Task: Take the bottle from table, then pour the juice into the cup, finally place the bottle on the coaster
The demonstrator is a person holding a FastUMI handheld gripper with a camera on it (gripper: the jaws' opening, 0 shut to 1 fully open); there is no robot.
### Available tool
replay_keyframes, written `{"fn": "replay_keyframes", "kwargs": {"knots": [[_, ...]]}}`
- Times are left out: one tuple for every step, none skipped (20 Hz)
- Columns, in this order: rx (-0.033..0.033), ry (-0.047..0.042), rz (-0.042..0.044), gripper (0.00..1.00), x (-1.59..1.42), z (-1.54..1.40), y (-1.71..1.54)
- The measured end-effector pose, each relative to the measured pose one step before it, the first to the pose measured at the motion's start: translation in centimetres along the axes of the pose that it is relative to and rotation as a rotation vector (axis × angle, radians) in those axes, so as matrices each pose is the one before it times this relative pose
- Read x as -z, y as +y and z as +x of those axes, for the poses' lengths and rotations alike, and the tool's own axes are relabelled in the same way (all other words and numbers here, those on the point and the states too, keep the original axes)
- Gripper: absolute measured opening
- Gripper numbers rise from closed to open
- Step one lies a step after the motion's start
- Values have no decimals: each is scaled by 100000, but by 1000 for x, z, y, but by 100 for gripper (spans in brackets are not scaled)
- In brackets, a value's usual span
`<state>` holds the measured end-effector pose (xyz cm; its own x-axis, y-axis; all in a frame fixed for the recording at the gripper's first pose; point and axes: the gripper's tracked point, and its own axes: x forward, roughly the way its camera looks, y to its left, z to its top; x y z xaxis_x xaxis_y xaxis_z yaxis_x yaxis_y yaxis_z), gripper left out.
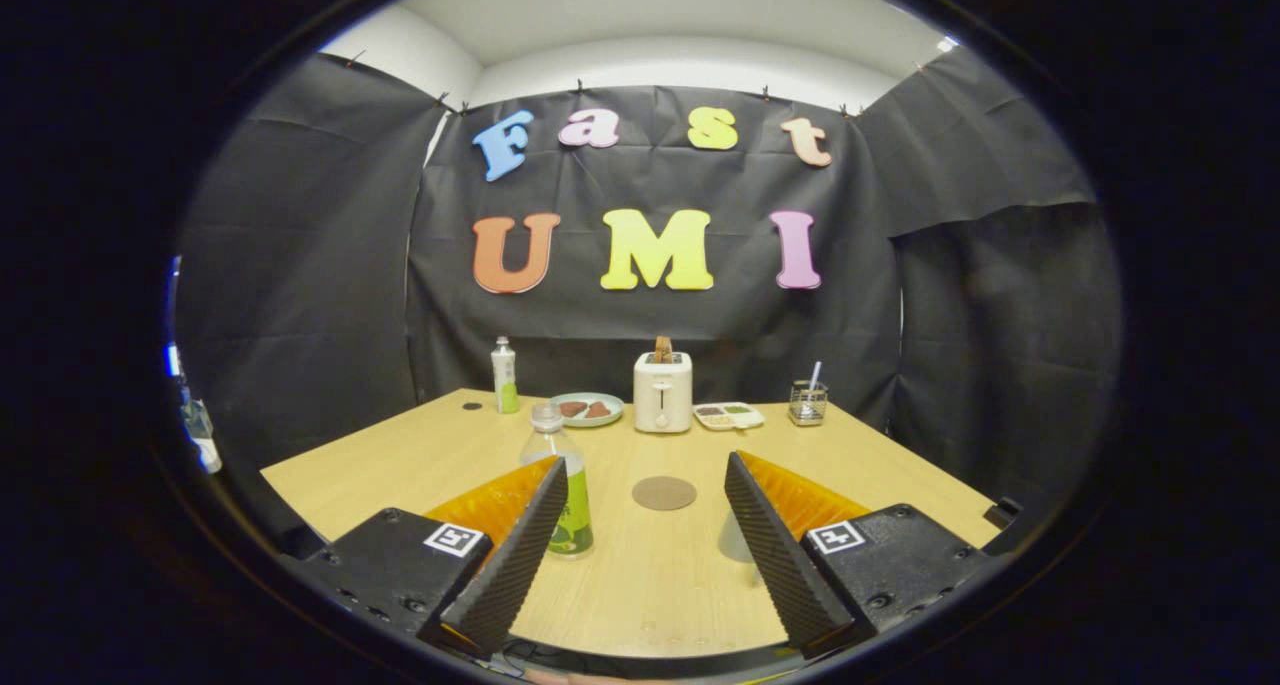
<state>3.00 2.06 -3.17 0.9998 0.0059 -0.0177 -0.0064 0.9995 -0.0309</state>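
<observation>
A clear bottle [562, 485] with a pale cap and green juice stands upright on the wooden table [640, 575], just beyond my left fingertip and partly hidden by it. A round brown coaster [664, 493] lies flat ahead, between the two fingers. A clear cup [737, 540] stands by the inner side of my right finger, mostly hidden behind it. My gripper [646, 470] is open wide above the near part of the table, with nothing between its fingers.
Along the table's far edge stand a second bottle with green liquid [504, 375], a plate with food [588, 409], a white toaster [662, 391], a divided dish [728, 416] and a wire holder with a utensil [807, 402].
</observation>
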Motion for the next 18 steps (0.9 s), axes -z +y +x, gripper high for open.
{"fn": "replay_keyframes", "kwargs": {"knots": [[-441,118,-223,100,563,552,429],[-455,-92,-229,100,422,654,449],[-231,235,-340,100,627,691,435],[-758,159,-263,100,506,768,550],[-1117,234,-111,100,614,764,775],[-2378,7,-260,100,493,733,936],[-2130,-289,-640,100,401,802,1079],[-262,432,-1403,100,515,839,529],[-198,76,-1309,100,518,901,441],[-48,-16,-797,100,290,767,488],[600,-35,-469,100,357,786,367],[1895,-225,-257,100,66,791,119],[1521,893,1252,100,421,838,126],[888,1345,1752,100,448,806,470],[535,822,876,100,256,761,471],[830,34,326,100,30,675,241],[1402,-371,59,100,-147,663,-3],[1443,-468,232,100,-134,566,0]]}}
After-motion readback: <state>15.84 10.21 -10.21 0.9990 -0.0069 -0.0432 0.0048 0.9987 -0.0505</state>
